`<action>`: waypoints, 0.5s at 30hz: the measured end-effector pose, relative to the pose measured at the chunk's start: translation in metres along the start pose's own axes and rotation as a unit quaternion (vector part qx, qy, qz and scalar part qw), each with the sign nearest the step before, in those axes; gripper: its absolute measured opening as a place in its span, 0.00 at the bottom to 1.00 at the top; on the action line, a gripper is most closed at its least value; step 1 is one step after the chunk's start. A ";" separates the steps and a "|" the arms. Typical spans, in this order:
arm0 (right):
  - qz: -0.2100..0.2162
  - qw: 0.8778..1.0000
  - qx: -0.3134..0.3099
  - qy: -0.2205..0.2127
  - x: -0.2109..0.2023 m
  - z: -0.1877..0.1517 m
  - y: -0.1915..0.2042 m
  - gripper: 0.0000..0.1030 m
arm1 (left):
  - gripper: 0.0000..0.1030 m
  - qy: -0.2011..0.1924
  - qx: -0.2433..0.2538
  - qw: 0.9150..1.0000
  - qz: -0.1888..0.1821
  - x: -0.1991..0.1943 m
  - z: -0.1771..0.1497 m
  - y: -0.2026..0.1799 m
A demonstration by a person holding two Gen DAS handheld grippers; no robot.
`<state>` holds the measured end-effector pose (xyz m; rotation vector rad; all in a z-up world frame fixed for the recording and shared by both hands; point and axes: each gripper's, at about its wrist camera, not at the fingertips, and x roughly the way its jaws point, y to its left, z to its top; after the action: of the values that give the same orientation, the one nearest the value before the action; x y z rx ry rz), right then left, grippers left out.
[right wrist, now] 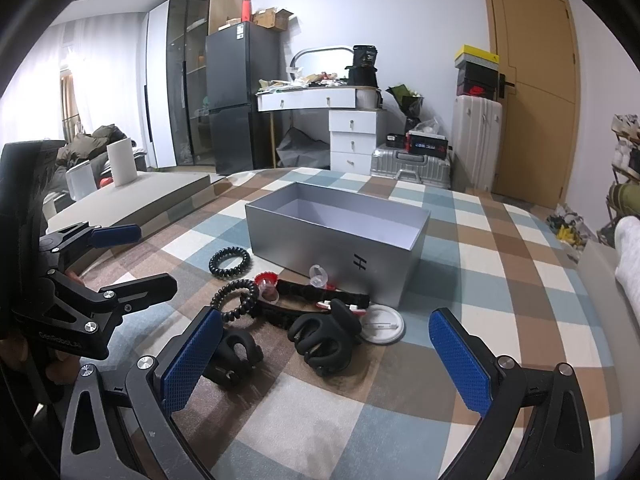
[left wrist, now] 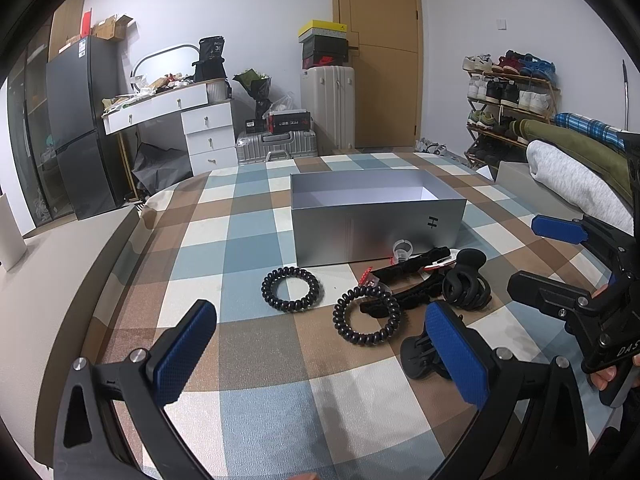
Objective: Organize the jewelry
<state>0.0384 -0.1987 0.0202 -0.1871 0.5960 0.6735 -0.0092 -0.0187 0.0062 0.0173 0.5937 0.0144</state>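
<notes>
Both jaws gape empty; drop the right gripper squarely over the black claw clip, then box it

A checked cloth in blue, brown and cream covers the surface in the foreground. Beyond its far edge a silver suitcase lies flat on the floor, with a white suitcase standing upright just beside it and a stack of shoe boxes on top of that one. A wooden door fills the wall behind. Left of the suitcases stands a white dressing table with drawers, its top cluttered, and an oval mirror behind it. A dark fridge stands further left. Off the right edge, a shoe rack holds several rows of shoes, and what may be folded bedding lies nearer.
</notes>
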 end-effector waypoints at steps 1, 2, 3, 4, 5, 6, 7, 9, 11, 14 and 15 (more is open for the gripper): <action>0.000 1.000 0.000 0.000 0.000 0.000 0.000 1.00 | 0.99 0.000 0.000 1.000 0.000 0.000 0.000 -0.001; 0.000 1.000 0.000 0.000 0.000 0.000 0.000 1.00 | 0.99 0.000 0.000 1.000 0.000 -0.001 0.000 -0.002; 0.000 1.000 0.000 0.000 0.000 0.000 -0.001 1.00 | 0.99 0.000 -0.001 1.000 0.000 -0.001 0.000 -0.003; 0.000 1.000 0.000 0.000 0.000 0.000 -0.001 1.00 | 0.99 0.001 -0.001 1.000 0.000 -0.001 0.000 -0.003; 0.000 1.000 0.001 0.000 0.000 0.000 -0.001 1.00 | 0.99 0.001 0.001 1.000 0.000 0.003 0.000 0.004; 0.000 1.000 0.001 0.000 0.000 0.000 -0.001 1.00 | 0.99 0.001 0.000 1.000 0.000 0.003 -0.001 0.004; 0.000 1.000 0.001 0.000 0.000 0.000 -0.001 1.00 | 0.99 0.002 0.000 1.000 0.001 0.003 -0.001 0.004; -0.001 1.000 0.002 0.000 0.000 -0.001 -0.001 1.00 | 0.99 0.004 -0.002 1.000 0.001 0.005 -0.001 0.005; -0.002 1.000 0.002 0.001 0.001 -0.001 -0.001 1.00 | 0.99 0.005 -0.003 1.000 0.001 0.005 -0.002 0.005; -0.004 1.000 0.002 0.002 0.002 -0.002 -0.001 1.00 | 0.99 0.007 -0.006 1.000 0.000 0.005 -0.001 0.005; -0.003 1.000 0.002 0.002 0.002 -0.002 -0.002 1.00 | 0.99 0.008 -0.008 1.000 0.000 0.006 -0.001 0.007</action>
<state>0.0399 -0.1996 0.0173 -0.1870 0.6011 0.6654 -0.0049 -0.0120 0.0019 0.0013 0.6087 0.0184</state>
